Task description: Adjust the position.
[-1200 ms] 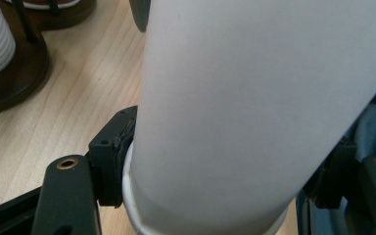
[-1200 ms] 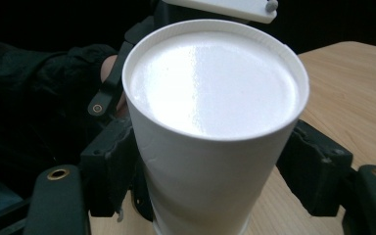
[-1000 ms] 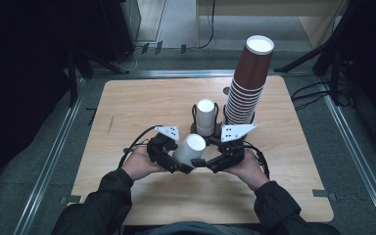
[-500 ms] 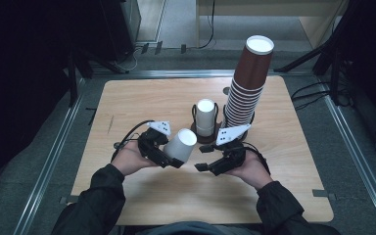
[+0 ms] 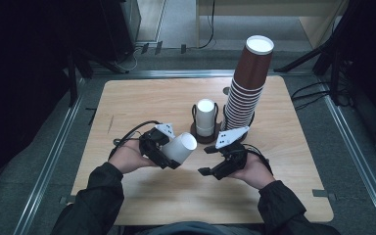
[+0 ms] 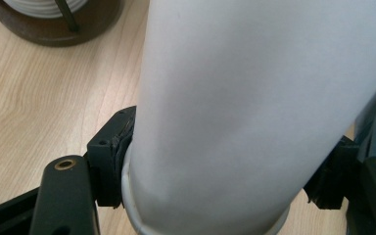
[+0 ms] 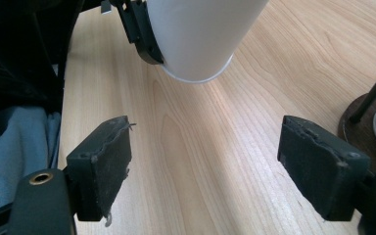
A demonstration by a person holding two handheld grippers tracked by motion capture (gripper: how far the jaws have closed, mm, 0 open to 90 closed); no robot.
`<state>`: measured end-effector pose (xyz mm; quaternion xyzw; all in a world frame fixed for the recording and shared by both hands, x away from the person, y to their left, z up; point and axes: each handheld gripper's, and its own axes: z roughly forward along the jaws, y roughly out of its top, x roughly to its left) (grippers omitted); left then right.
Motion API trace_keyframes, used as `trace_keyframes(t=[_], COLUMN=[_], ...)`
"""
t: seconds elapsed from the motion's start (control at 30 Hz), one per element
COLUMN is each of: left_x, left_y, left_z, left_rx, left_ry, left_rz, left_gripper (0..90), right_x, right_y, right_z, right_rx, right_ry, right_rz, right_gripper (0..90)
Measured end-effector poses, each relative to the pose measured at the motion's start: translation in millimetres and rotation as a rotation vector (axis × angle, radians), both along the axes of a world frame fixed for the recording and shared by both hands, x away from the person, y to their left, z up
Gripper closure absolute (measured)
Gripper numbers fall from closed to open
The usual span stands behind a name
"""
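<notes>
Around the work we see a wooden table (image 5: 137, 107) with two cup stores on it.

We find a tall stack of brown paper cups (image 5: 247, 83), stacked upside down, at the table's far right. Just beside it, to its left, stands a dark round holder (image 5: 196, 134) with upright rods, with white cups (image 5: 205, 116) nested in it. Grey floor and metal rails (image 5: 44, 171) surround the table.
</notes>
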<state>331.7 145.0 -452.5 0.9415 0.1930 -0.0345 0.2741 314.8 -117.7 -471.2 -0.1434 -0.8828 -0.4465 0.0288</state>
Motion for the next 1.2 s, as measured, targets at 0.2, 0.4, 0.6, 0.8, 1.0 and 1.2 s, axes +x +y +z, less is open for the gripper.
trace_keyframes(t=[0.2,0.4,0.6,0.8,1.0,1.2], left_x=[-1.3,-1.5,-3.7,-6.0,-10.9,-12.9], left_y=[-4.8,-10.2,-21.7,-31.1,-40.3,-45.2], left_z=[-2.6,-5.3,-11.4,-16.5,-19.9,-24.0], left_rx=[0.048,0.098,0.156,0.195,0.205,0.217], left_ry=[-0.002,-0.003,-0.004,0.008,0.018,0.029], left_rz=[-0.015,-0.032,-0.07,-0.109,-0.14,-0.157], left_gripper=[27.4,27.3,27.4,27.3,27.3,27.0], right_x=[0.8,1.0,1.6,0.2,-0.2,-1.2], right_y=[1.1,3.0,5.8,10.8,18.2,26.3], right_z=[-2.1,-3.5,-3.6,-3.5,-3.4,-5.7], right_rx=[-0.018,-0.027,-0.021,-0.019,-0.022,-0.035], right_ry=[-0.003,-0.008,-0.01,-0.012,-0.003,-0.012], right_rz=[-0.004,0.003,0.012,0.034,0.047,0.076], right_gripper=[20.3,20.3,20.3,19.7,19.6,20.5])
